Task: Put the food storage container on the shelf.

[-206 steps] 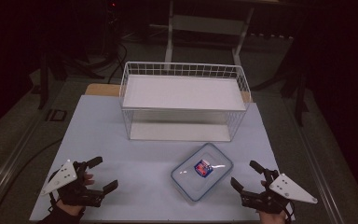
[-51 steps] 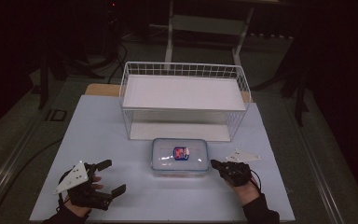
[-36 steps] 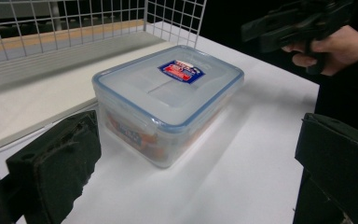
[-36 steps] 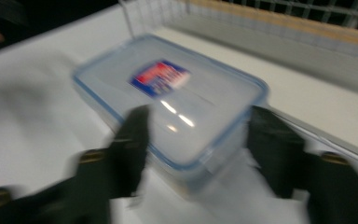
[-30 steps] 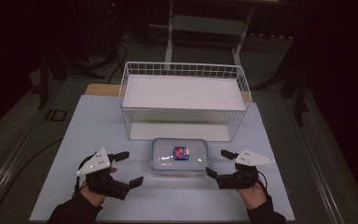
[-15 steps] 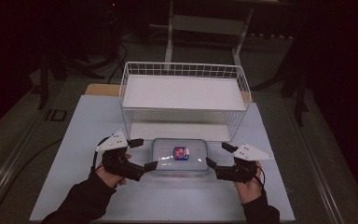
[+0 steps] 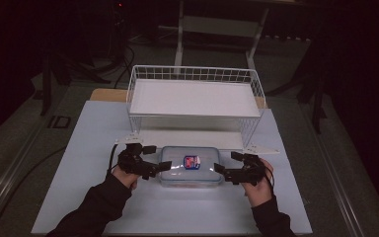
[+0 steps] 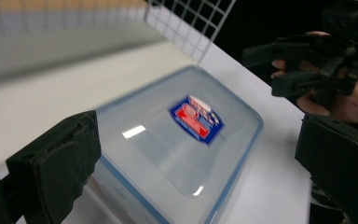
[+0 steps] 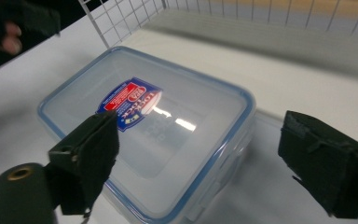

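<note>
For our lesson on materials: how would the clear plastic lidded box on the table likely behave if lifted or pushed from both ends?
The box looks rigid, with moulded walls, so it probably keeps its shape. Its glossy lid may be slippery for the left claw and right claw. Low and flat-bottomed, it should slide rather than tip.

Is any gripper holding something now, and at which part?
Nothing is held. Left gripper and right gripper stand open at the box's two short ends.

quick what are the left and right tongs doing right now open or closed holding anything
Left tongs: open, jaws on either side of the plastic container's left end, nothing gripped.
Right tongs: open, jaws on either side of the container's right end, nothing gripped.
</note>
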Action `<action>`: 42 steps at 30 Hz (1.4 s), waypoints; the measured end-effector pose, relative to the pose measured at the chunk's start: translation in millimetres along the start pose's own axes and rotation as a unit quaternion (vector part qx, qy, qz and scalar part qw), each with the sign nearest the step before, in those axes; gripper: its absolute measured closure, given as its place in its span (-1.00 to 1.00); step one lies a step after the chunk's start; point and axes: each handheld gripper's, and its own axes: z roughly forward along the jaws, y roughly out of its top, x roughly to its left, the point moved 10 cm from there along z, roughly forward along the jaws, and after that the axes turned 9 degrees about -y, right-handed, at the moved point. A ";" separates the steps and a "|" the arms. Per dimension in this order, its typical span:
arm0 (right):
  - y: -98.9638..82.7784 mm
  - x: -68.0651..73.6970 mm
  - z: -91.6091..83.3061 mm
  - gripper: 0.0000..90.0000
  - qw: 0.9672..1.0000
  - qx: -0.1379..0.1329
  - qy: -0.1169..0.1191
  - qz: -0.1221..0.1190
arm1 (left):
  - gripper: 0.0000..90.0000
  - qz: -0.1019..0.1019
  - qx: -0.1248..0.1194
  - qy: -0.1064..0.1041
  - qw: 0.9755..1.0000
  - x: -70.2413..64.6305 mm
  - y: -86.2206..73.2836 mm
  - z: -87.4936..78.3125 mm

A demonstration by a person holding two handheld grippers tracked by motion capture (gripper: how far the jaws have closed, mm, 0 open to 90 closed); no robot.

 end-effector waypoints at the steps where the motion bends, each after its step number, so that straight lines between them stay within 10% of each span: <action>1: -0.8 -1.8 3.0 -0.75 1.000 0.006 -0.005 0.010 | -0.99 -0.008 0.003 -0.004 1.000 1.8 -1.8 1.9; 7: -9.0 -7.1 17.1 -0.69 0.995 0.043 0.019 0.091 | -0.99 -0.073 0.029 -0.022 0.997 14.9 -16.8 14.6; 18: -20.8 -11.1 28.1 -0.65 0.981 0.099 0.063 0.152 | -0.77 -0.200 0.037 -0.019 0.979 37.3 -30.0 12.8; 27: -26.2 -4.7 31.9 -0.48 0.966 0.132 0.098 0.197 | -0.53 -0.255 0.051 -0.016 0.965 49.1 -41.9 12.0; 35: -33.4 -4.3 35.7 -0.34 0.958 0.153 0.101 0.219 | -0.03 -0.289 0.055 -0.062 0.954 46.9 -45.9 13.5; 42: -33.6 -6.7 31.7 -0.19 0.952 0.156 0.114 0.236 | 0.04 -0.253 0.062 -0.058 0.964 39.2 -46.8 12.0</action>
